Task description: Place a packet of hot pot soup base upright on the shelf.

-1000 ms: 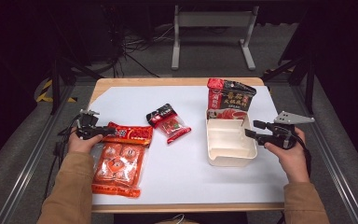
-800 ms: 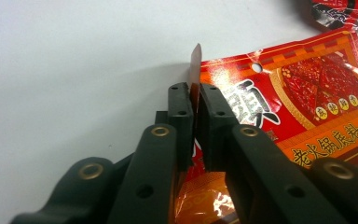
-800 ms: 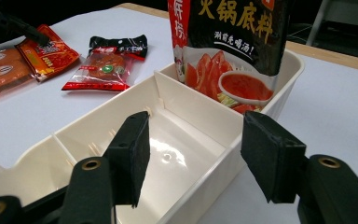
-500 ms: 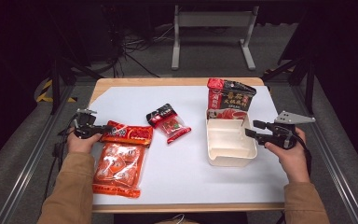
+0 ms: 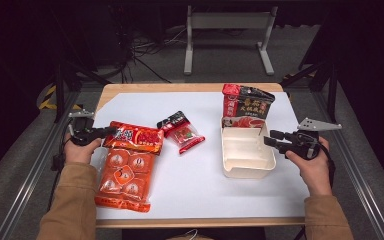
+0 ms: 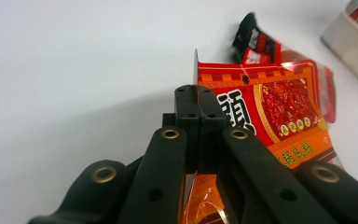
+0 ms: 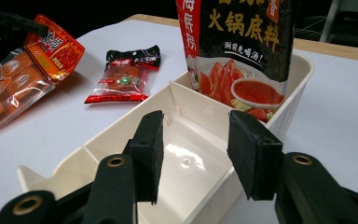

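My left gripper [image 5: 111,132] [image 6: 197,100] is shut on the left edge of an orange-red sauce packet [image 5: 136,138] [image 6: 270,107], which lies across the top of a larger orange multi-pack bag [image 5: 125,177]. A small red and black snack pouch [image 5: 181,132] [image 7: 125,74] lies mid-table. A cream divided tray [image 5: 245,152] [image 7: 186,140] holds a tall black and red hotpot-base bag [image 5: 245,106] [image 7: 235,46] upright in its far compartment. At the tray's right rim hovers my right gripper [image 5: 269,139] [image 7: 196,149], open, nothing between its jaws.
Everything lies on a white sheet [image 5: 200,185] that covers a wooden table. A metal stand [image 5: 227,35] and cables are on the floor beyond the far edge. Dark frame rails run along both sides.
The left gripper has shifted slightly left and away, still pinching the packet's edge. The right gripper has stayed in place by the tray.
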